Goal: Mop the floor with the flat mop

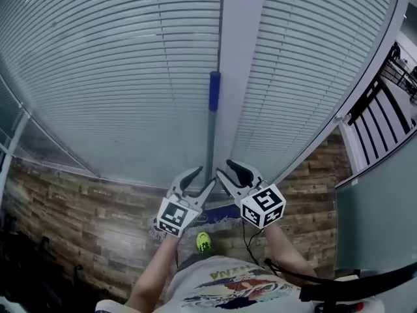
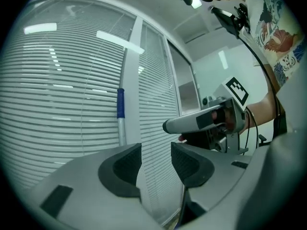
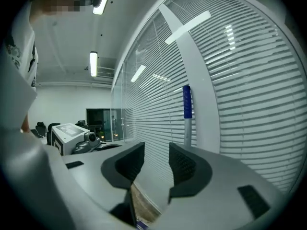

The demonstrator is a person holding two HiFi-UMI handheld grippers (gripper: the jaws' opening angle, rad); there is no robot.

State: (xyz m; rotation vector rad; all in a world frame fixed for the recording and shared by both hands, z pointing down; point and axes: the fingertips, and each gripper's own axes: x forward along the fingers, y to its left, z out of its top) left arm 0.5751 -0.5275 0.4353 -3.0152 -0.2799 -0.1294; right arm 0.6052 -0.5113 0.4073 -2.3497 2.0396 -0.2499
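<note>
Mop [image 1: 211,126]: one, by pillar [image 1: 244,57]. Left hand-held gripper [image 1: 199,181], right hand-held gripper [image 1: 232,172]: two, jaws apart, empty.

Flat mop [image 1: 210,135] standing upright: grey pole, blue grip at top.

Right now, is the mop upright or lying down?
Upright: the mop stands against the post between the blinds, blue grip on top.
</note>
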